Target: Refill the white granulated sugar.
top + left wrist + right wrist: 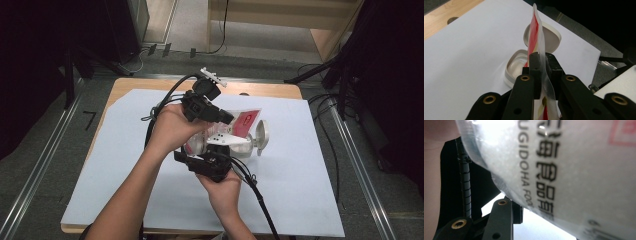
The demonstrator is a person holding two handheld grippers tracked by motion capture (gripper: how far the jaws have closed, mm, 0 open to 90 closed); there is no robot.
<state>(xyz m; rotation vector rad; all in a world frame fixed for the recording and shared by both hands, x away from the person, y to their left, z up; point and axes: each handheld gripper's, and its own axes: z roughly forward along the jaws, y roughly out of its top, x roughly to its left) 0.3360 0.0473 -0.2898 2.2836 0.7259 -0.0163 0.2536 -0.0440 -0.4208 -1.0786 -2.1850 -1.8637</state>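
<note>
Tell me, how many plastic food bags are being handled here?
1. The plastic bag, clear with red print, is pinched edge-on in the left gripper, above the open white container; the right gripper is at its lower part. None seems hidden.

The clear, frosted plastic pouch [574,170] carries black print running sideways in the right gripper view: the Latin letters "UGIDOHA FOO", cut off at both ends, beside larger Chinese characters. A red boxed mark [624,132] at its corner is too blurred to read.
</note>
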